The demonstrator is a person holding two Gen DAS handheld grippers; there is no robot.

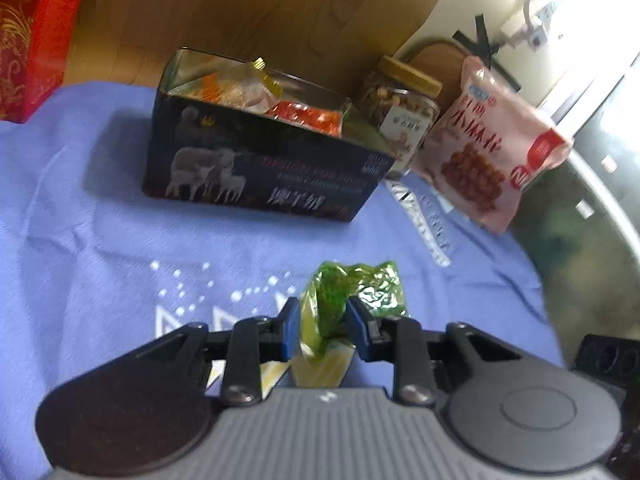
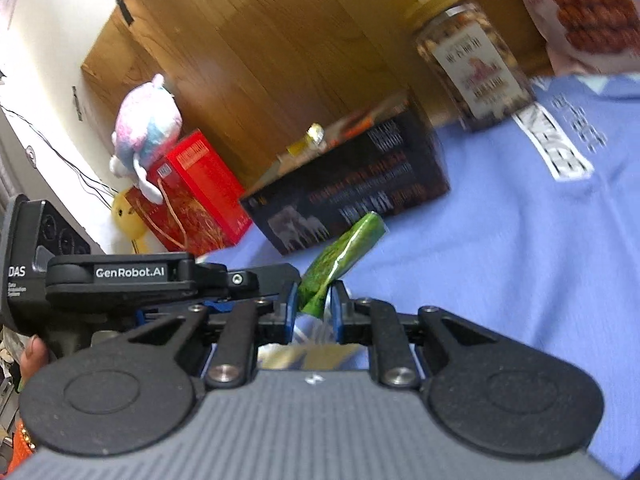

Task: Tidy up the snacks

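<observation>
**Green snack packet pinched, tin waiting behind it**

The right wrist view catches stuff the left one misses: a pastel plush toy (image 2: pixel 146 120) perched on the red gift box (image 2: pixel 192 192), a yellow plush (image 2: pixel 128 216) below it, and the left gripper (image 2: pixel 294 294) coming in from the side. Both views show a green snack packet (image 1: pixel 340 300) squeezed between the left gripper (image 1: pixel 322 330) fingers, held above the cloth, near the camera. The right gripper (image 2: pixel 314 314) has its jaws nearly together, but I can't tell if they actually grip anything.

Farther back sits an open dark tin (image 1: pixel 256 160) with sheep printed on it, stuffed with orange and gold wrapped snacks (image 1: pixel 280 104). Just right of it are a gold-lidded jar of nuts (image 1: pixel 400 112) and a pink snack bag (image 1: pixel 492 140).

Everything rests on a blue cloth (image 1: pixel 100 220), with a wooden panel (image 2: pixel 260 60) behind.
</observation>
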